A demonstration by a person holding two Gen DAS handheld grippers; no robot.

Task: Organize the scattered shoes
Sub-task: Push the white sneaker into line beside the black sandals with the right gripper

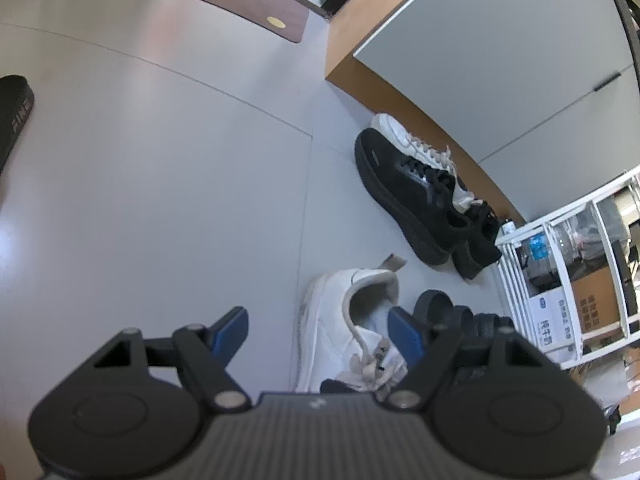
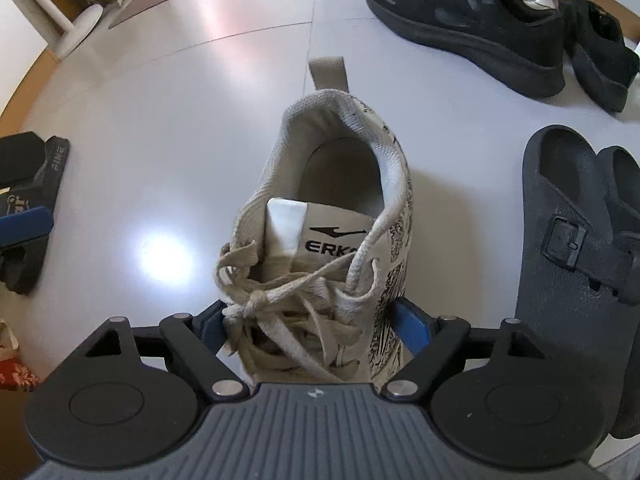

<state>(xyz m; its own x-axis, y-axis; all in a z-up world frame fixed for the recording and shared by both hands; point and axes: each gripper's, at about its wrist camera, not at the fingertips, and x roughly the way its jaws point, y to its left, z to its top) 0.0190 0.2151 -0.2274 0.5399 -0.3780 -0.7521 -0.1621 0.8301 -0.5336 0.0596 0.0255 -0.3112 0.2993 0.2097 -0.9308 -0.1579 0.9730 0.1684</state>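
A white sneaker [image 2: 340, 208] with beige laces and a black logo on its tongue stands on the pale floor, heel away from me. My right gripper [image 2: 310, 316] straddles its laced part, and both blue pads [image 2: 410, 326] touch its sides. In the left wrist view the same white sneaker [image 1: 348, 320] lies just right of my left gripper [image 1: 316, 316], which is open over bare floor with nothing between its fingers. A black sneaker pair [image 1: 412, 192] [image 2: 472, 24] and another white sneaker [image 1: 400, 132] sit by the cabinet.
A dark buckled sandal [image 2: 560, 240] [image 1: 440, 308] lies right of the held sneaker. A black slipper [image 1: 12, 116] [image 2: 40, 184] lies at far left. A grey cabinet [image 1: 480, 60] with a wooden base, a white wire shelf [image 1: 560, 280] and a brown mat [image 1: 224, 0] border the floor.
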